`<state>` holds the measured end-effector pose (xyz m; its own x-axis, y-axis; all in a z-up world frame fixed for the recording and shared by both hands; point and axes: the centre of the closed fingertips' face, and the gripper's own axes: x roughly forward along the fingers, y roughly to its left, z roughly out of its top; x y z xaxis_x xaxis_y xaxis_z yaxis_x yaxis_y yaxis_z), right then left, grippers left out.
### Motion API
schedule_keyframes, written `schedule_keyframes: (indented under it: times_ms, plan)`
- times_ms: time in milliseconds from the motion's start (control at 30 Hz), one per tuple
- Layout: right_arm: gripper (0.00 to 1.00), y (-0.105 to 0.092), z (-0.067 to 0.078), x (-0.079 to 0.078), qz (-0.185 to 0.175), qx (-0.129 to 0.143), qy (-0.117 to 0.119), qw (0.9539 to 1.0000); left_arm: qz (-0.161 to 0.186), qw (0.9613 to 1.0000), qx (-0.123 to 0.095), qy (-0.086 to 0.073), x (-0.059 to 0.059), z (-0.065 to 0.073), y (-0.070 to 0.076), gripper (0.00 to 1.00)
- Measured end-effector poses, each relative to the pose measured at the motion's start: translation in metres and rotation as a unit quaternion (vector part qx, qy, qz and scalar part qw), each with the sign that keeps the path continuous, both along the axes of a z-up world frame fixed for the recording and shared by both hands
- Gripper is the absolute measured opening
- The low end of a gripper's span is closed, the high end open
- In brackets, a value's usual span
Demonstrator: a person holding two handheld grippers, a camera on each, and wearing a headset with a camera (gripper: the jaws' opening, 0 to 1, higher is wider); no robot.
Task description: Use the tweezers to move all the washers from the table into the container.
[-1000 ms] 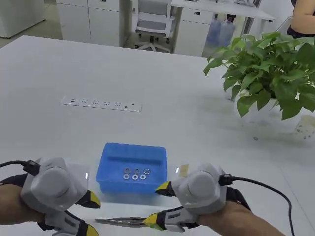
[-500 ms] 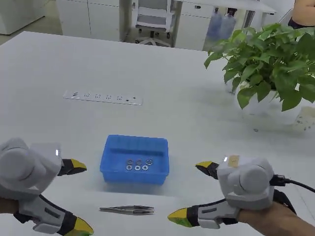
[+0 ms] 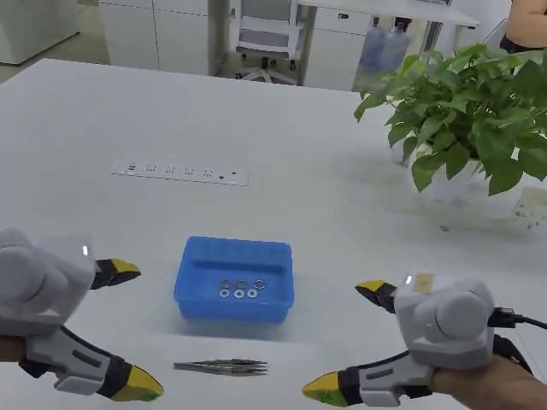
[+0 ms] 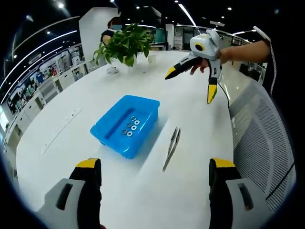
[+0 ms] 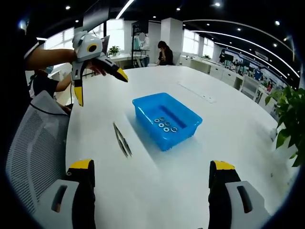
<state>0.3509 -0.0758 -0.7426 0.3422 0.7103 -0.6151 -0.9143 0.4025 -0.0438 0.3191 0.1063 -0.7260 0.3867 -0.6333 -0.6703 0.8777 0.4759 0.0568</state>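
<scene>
Washers (image 3: 240,289) all seem to sit in the blue container (image 3: 235,246) in the head view, so I'd call it pretty much done. The tweezers (image 3: 220,366) lie on the desk (image 3: 342,196) just in front. Left gripper view: left hand-held gripper (image 4: 155,164) wide apart, holding nothing. Right gripper view: right hand-held gripper (image 5: 151,165) likewise.

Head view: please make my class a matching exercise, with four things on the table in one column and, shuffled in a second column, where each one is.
Things
1. washers
2. tweezers
3. power strip
4. potted plant

Places
A. flat on the table, nearer the person than the blue container
B. far right of the table
C. inside the blue container
D. beyond the container, to its left

Pairs: 1-C, 2-A, 3-D, 4-B
</scene>
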Motion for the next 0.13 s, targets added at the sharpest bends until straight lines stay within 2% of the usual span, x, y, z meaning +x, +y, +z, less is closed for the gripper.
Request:
schedule_keyframes:
  times_ms: [133]
  plan:
    - [1.0, 0.0002, -0.0007, -0.001, 0.003, -0.002, 0.001, 1.0, 0.003, 1.0, -0.003, -0.004, 0.0017, 0.0026, 0.0014, 0.99]
